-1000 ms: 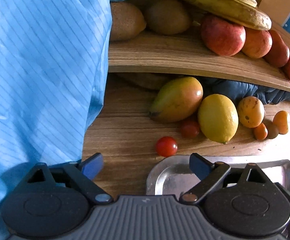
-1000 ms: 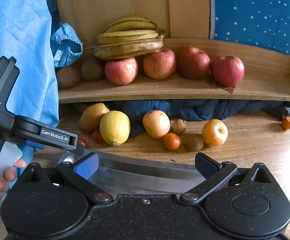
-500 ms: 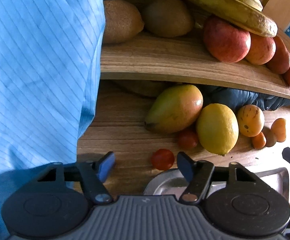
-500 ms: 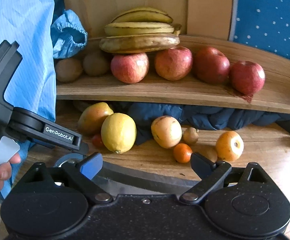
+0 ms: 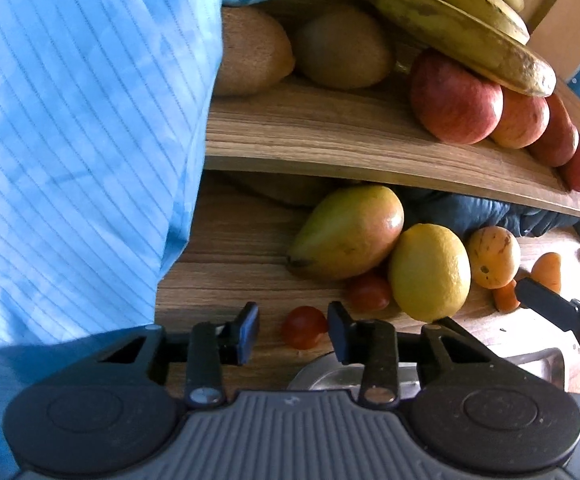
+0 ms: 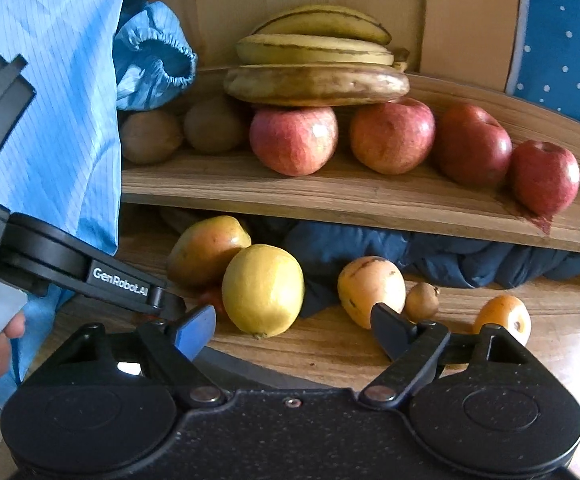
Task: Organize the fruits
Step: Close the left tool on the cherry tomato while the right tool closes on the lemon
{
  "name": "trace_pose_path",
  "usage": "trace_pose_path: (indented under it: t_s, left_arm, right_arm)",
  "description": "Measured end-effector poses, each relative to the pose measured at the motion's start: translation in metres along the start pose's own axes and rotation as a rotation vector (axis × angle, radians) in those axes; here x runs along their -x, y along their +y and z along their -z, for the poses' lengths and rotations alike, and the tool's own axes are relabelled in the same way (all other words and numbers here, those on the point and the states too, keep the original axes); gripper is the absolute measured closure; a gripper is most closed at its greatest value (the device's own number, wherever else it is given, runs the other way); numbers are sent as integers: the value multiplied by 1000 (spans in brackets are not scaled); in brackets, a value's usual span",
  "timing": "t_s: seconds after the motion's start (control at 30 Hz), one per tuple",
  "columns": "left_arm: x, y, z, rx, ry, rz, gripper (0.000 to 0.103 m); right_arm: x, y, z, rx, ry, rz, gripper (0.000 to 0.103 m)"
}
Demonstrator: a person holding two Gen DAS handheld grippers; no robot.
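Observation:
A small red cherry tomato point(image 5: 304, 327) lies on the wooden table just beyond my left gripper point(image 5: 293, 333), whose jaws are partly closed around it without touching. A second tomato point(image 5: 369, 291), a mango point(image 5: 349, 232) and a lemon point(image 5: 429, 272) lie behind. My right gripper point(image 6: 293, 332) is open and empty, in front of the lemon point(image 6: 263, 290) and a yellow-orange fruit point(image 6: 371, 288). Its finger shows in the left wrist view point(image 5: 545, 304).
A wooden shelf point(image 6: 329, 192) carries kiwis point(image 6: 150, 136), several apples point(image 6: 293, 140) and bananas point(image 6: 316, 84). A steel tray point(image 5: 329, 376) lies under my grippers. Blue striped cloth point(image 5: 82, 140) hangs at the left. Dark blue cloth point(image 6: 409, 248) lies under the shelf. Small orange fruits point(image 6: 503, 316) lie at the right.
My left gripper moved forward to the cherry tomato and narrowed its jaws around it. My right gripper moved forward and left toward the lemon, staying open.

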State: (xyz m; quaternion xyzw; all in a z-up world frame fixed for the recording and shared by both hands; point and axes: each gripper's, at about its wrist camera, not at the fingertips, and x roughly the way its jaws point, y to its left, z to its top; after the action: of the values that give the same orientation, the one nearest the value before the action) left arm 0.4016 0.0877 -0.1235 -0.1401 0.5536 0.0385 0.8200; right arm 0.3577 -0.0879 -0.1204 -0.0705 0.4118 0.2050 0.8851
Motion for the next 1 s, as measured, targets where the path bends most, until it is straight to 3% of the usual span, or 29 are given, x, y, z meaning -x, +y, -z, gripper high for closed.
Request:
trace_pose_path:
  t_s: [0.53,0.7,1.0]
  left_arm:
    - [1,4,11,14,4,3,63]
    - [1,6,11,24,7,27,75]
    - [5,9,13,33,-7,34,77]
  right_arm:
    - [-30,11,-5,55,34,-21,30]
    - [-34,10,-4,54,43,-30,32]
    - [-38,11,-2,41,42,-50,36]
